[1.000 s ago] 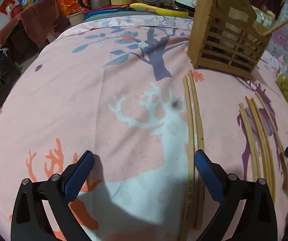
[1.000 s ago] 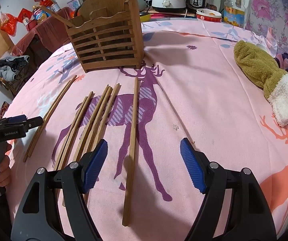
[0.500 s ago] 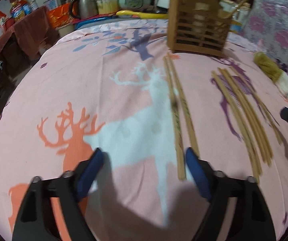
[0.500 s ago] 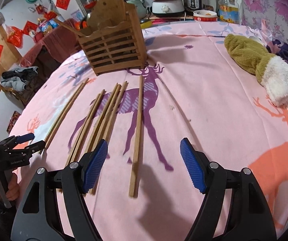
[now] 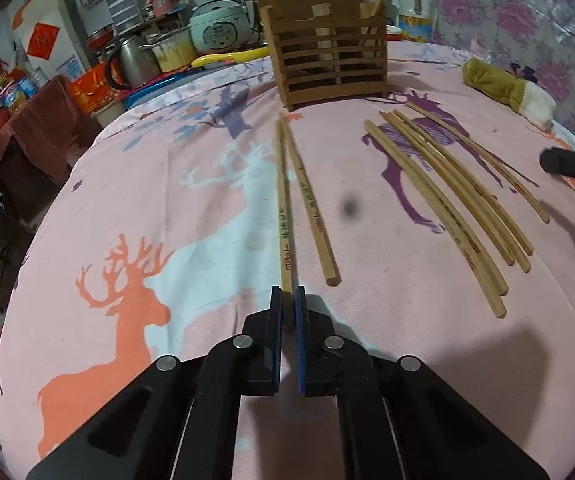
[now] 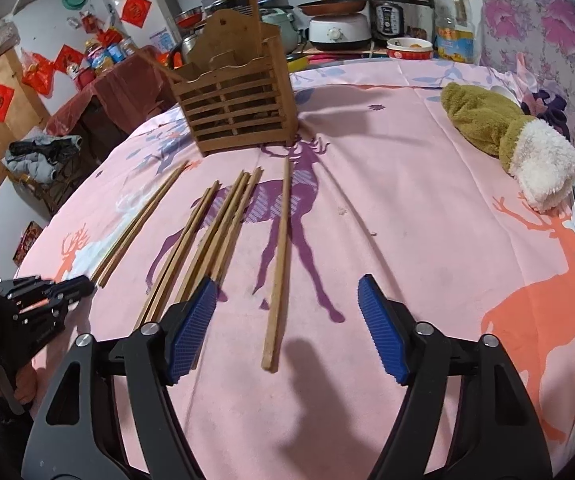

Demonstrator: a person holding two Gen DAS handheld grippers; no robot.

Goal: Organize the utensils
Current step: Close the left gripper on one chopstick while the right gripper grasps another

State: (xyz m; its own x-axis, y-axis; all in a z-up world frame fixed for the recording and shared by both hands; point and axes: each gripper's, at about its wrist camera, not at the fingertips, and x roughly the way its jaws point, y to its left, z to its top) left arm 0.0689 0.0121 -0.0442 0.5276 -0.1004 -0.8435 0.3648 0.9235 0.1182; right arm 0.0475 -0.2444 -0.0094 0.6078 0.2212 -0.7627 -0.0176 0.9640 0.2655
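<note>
Chopsticks lie in rows on the pink deer-print desk (image 5: 127, 208); the left gripper (image 5: 287, 300) is clamped on the near end of one chopstick (image 5: 283, 208), and its partner chopstick (image 5: 311, 208) rests just to the right of it; the right gripper (image 6: 287, 320) has its pads wide apart, with a single chopstick (image 6: 281, 248) lying between them, untouched; a bundle of chopsticks (image 6: 211, 240) lies beside its left pad; the wooden holder (image 6: 235, 104) stands far ahead of both grippers.
</note>
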